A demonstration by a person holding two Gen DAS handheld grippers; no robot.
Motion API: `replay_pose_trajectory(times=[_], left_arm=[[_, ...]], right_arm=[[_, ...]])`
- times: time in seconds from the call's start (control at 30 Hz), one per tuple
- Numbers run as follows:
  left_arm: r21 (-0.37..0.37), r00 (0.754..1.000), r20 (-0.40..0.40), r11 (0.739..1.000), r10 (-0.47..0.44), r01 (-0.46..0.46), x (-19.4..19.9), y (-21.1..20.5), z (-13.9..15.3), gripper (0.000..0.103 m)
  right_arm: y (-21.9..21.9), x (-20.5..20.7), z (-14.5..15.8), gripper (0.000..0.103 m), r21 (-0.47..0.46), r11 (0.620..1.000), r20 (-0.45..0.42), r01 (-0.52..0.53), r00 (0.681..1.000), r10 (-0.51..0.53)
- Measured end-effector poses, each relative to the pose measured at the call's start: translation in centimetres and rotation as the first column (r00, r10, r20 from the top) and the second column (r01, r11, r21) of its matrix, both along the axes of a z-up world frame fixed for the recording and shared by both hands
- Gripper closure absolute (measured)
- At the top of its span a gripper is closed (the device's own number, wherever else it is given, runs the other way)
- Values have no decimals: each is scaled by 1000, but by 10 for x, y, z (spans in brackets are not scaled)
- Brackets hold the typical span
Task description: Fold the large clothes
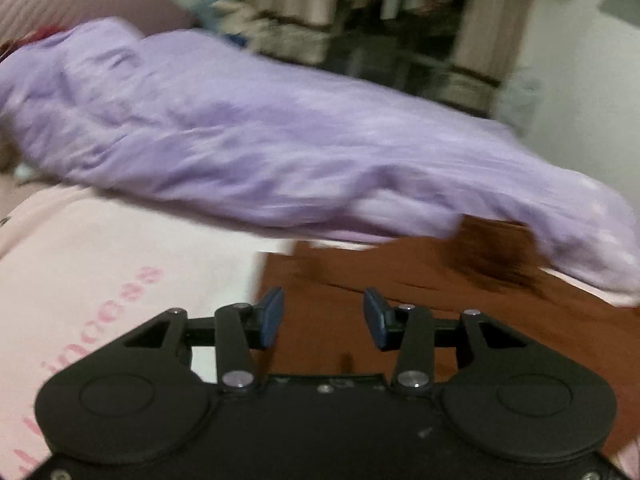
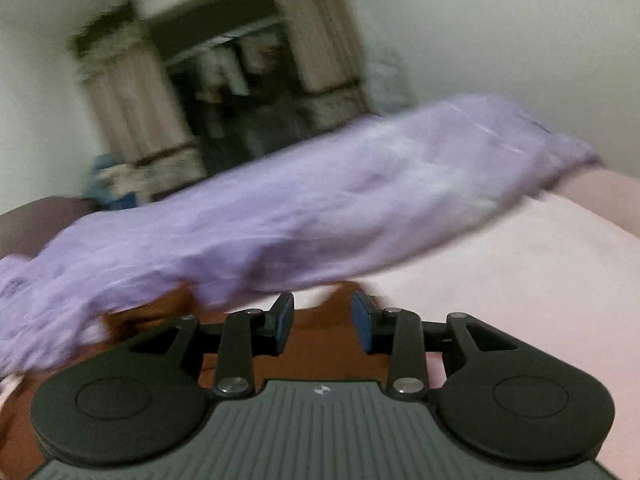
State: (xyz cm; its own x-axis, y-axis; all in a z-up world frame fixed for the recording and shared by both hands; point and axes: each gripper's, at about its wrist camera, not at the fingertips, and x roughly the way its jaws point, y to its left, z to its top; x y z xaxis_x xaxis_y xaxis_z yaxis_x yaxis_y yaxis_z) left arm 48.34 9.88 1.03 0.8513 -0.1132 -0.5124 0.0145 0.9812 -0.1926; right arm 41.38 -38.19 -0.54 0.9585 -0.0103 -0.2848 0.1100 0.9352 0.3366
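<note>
A rust-brown garment (image 1: 340,320) lies flat on the pink bed cover, right under my left gripper (image 1: 323,318), which is open and empty just above it. In the right wrist view the same brown garment (image 2: 320,344) lies under my right gripper (image 2: 322,322), also open and empty. A large crumpled lilac garment (image 1: 240,140) lies across the bed beyond both grippers; it also shows in the right wrist view (image 2: 300,208) and covers the brown garment's far edge. Both views are motion-blurred.
The pink bed cover (image 1: 100,260) with pink lettering spreads to the left, and to the right in the right wrist view (image 2: 520,272). A mauve pillow (image 1: 80,0) sits at the back left. A curtained open wardrobe (image 2: 224,92) stands behind the bed against white walls.
</note>
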Motion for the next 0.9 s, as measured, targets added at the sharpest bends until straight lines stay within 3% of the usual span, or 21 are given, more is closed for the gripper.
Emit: replay_pose_trajectory(times=[0.03, 0.07, 0.1, 0.23, 0.37, 0.47, 0.53, 0.6, 0.7, 0.9], left_arm=[[10, 999, 19, 999, -37, 36, -6, -15, 2, 59], [13, 996, 38, 997, -78, 77, -14, -32, 2, 58], [7, 992, 47, 993, -119, 119, -21, -51, 1, 58], [-16, 974, 33, 975, -223, 224, -31, -111, -15, 57], [-11, 971, -39, 972, -235, 234, -26, -139, -41, 57], [44, 975, -69, 976, -209, 213, -17, -137, -60, 54], [48, 977, -60, 977, -206, 209, -17, -126, -61, 53], [99, 985, -56, 981, -163, 167, -15, -112, -58, 54], [136, 993, -67, 984, -102, 110, -11, -84, -57, 55], [159, 997, -76, 987, -6, 18, -9, -28, -56, 56]], right_arm=[[16, -4, 2, 71, -11, 999, 8, -47, 999, 47], [41, -8, 4, 84, -32, 993, 10, -117, 993, 118], [63, -10, 4, 89, -51, 984, 2, -173, 985, 173], [138, -6, -9, 93, -75, 937, -70, -342, 939, 337], [171, 7, -33, 93, -82, 930, -157, -359, 926, 343], [166, 12, -46, 97, -58, 938, -191, -342, 926, 326], [152, 10, -46, 97, -36, 948, -183, -315, 935, 304], [130, 6, -43, 97, -30, 959, -177, -280, 946, 271], [90, 5, -40, 96, -40, 982, -189, -182, 967, 171], [22, 1, -47, 95, -56, 998, -217, -26, 976, 13]])
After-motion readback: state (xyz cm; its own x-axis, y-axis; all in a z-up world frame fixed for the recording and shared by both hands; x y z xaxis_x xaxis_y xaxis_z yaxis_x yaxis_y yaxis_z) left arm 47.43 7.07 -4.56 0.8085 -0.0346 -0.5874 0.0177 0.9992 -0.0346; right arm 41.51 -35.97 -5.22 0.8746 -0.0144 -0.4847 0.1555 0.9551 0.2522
